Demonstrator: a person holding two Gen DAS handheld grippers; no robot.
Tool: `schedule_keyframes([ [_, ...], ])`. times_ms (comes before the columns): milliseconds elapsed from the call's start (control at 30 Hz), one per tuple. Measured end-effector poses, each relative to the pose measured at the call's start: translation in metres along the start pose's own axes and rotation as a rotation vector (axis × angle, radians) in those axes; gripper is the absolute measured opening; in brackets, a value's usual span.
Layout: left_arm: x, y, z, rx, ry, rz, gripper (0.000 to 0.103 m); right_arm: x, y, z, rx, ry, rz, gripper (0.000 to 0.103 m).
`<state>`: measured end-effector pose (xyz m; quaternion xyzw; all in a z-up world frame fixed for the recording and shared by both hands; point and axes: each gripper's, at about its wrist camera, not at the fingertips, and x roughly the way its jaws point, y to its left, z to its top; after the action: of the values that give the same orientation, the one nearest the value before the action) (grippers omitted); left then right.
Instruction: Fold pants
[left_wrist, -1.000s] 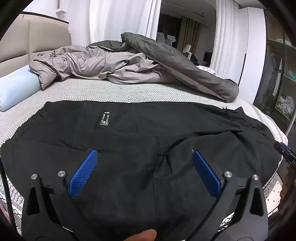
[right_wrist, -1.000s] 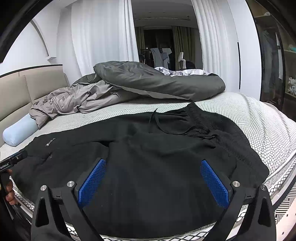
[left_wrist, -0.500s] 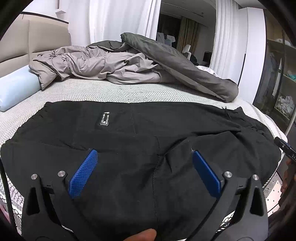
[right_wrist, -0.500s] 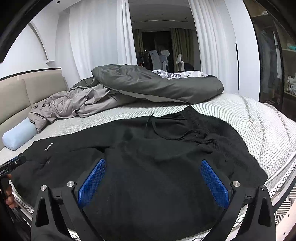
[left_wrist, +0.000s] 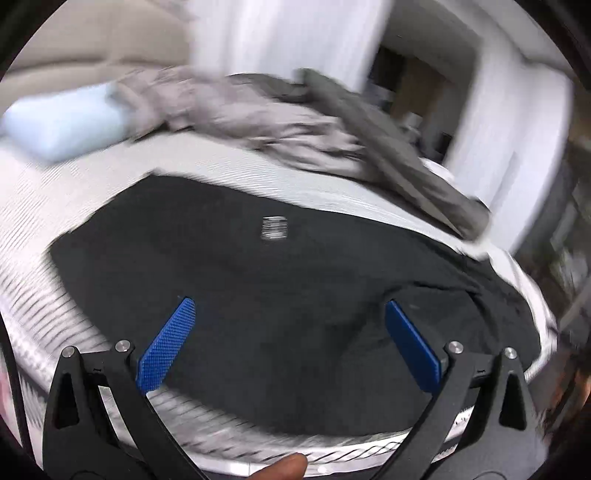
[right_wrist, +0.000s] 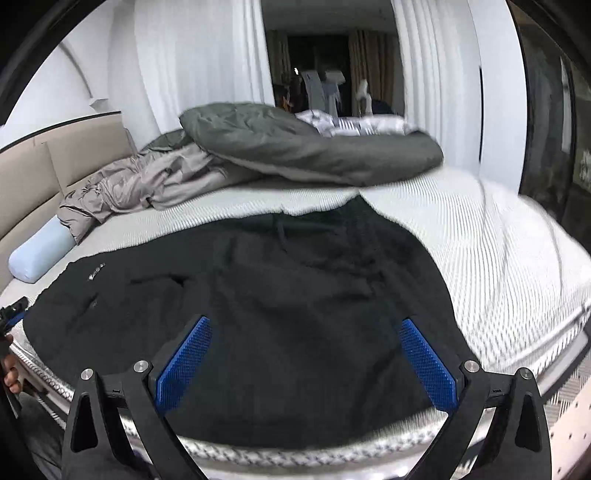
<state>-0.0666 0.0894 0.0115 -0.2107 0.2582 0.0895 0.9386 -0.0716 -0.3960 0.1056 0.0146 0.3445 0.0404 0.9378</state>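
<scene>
The black pants (left_wrist: 295, 280) (right_wrist: 258, 314) lie spread across the near half of the bed (left_wrist: 92, 192) (right_wrist: 480, 258), a small label (left_wrist: 274, 228) showing toward 12 o'clock in the left wrist view. The left gripper (left_wrist: 288, 343) hangs over them with its blue fingers (left_wrist: 166, 347) released wide, grasping nothing — the right gripper (right_wrist: 303, 362) likewise, spread apart above the cloth. At 11 o'clock a rumpled grey duvet (right_wrist: 295, 147) is heaped, with a pale blue pillow (right_wrist: 40, 254) at 9 o'clock.
</scene>
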Motion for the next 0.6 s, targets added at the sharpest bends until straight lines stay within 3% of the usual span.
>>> schedule_keyframes([
  [67, -0.007, 0.034, -0.001, -0.105, 0.030, 0.054, 0.102, 0.000, -0.007, -0.011, 0.013, 0.029, -0.005, 0.103],
  [233, -0.017, 0.103, 0.000, -0.249, 0.072, 0.117, 0.101, -0.011, -0.025, -0.032, 0.095, 0.001, 0.029, 0.103],
  [300, -0.011, 0.124, 0.001, -0.299, 0.106, 0.109, 0.091, -0.013, -0.033, -0.037, 0.128, -0.014, 0.035, 0.103],
  [367, 0.000, 0.139, 0.001, -0.314, 0.148, 0.108, 0.073, -0.014, -0.041, -0.041, 0.165, -0.021, 0.042, 0.103],
  [600, 0.017, 0.160, 0.015, -0.311, 0.105, 0.109, 0.068, -0.012, -0.054, -0.045, 0.216, -0.022, 0.065, 0.103],
])
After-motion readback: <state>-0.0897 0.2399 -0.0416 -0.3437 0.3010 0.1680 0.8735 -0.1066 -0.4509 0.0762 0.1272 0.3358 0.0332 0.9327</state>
